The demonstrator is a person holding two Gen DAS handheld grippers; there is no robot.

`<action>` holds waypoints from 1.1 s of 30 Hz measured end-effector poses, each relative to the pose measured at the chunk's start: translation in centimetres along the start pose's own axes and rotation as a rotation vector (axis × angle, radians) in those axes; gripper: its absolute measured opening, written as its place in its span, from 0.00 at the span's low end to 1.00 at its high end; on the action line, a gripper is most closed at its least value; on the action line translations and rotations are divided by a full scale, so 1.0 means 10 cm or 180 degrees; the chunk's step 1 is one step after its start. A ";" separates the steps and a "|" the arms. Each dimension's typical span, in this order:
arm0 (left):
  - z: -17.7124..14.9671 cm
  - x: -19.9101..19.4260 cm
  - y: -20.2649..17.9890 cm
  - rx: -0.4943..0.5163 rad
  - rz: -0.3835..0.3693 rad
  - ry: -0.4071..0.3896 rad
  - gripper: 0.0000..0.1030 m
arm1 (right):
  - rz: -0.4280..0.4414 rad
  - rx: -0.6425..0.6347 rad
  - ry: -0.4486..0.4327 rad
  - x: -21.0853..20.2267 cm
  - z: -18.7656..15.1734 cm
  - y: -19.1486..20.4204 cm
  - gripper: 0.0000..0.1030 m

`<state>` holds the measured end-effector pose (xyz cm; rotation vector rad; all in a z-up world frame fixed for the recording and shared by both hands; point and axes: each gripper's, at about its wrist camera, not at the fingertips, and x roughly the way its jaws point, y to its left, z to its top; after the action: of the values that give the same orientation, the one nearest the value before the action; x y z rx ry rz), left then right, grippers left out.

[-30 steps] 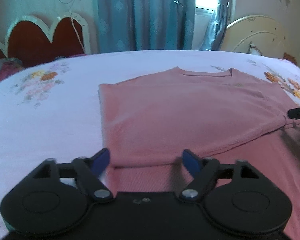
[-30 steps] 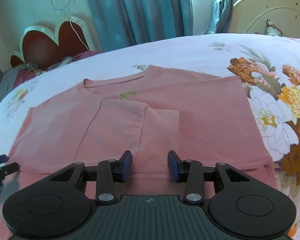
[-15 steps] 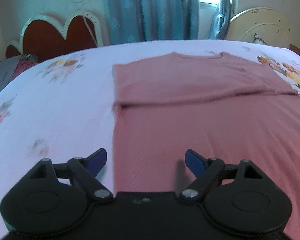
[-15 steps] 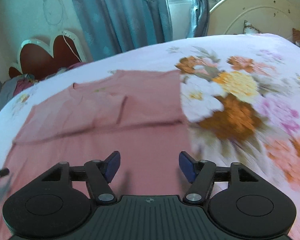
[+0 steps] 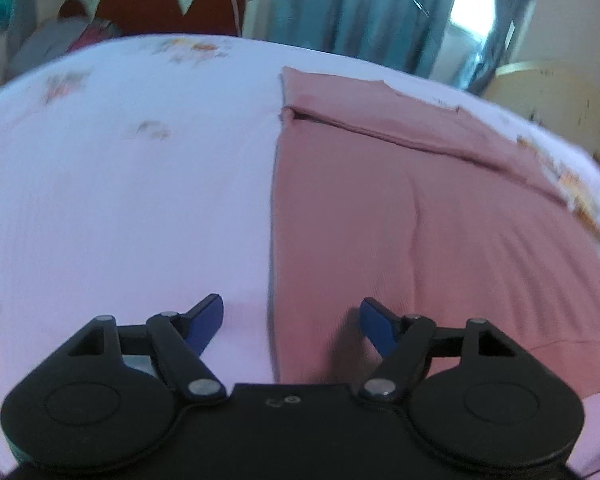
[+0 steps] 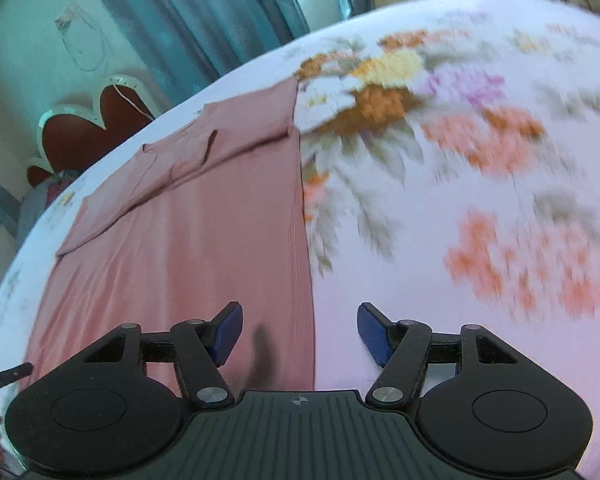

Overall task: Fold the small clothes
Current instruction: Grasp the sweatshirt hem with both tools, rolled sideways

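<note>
The left hand-held gripper is spread wide and holds nothing; the pink shirt lies flat on the bed, its edge between the fingers. The right hand-held gripper, equally wide, seems to straddle the shirt's opposite edge, though blur hampers judgement.

My left gripper sits low in the centre of its own view, jaws spread wide, the blue fingertips well apart and nothing between them. Its black linkage arms splay outward to either lower corner, and the body fills the bottom edge of the frame.

My right gripper shows the same pose in its view: jaws wide, blue pads far apart, nothing held, the ribbed body low in the centre. At the lower left edge of that view I can see a thin dark finger of my left gripper poking in.
</note>
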<state>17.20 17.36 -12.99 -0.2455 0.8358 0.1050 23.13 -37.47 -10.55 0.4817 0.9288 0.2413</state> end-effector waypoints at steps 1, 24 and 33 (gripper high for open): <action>-0.03 -0.04 0.04 -0.0067 -0.0063 0.0002 0.70 | 0.0032 0.0000 0.0026 -0.03 -0.05 -0.01 0.62; -0.43 0.02 0.47 -0.1342 -0.1432 0.0228 0.44 | 0.0905 0.0868 0.0299 0.00 -0.31 -0.35 0.29; -0.44 0.01 0.40 -0.1261 -0.1287 0.0150 0.03 | 0.0843 0.0461 0.0314 -0.04 -0.35 -0.18 0.07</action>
<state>13.34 20.05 -16.62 -0.7864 0.7927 -0.1169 20.04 -38.17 -12.93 0.7331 0.9822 0.4431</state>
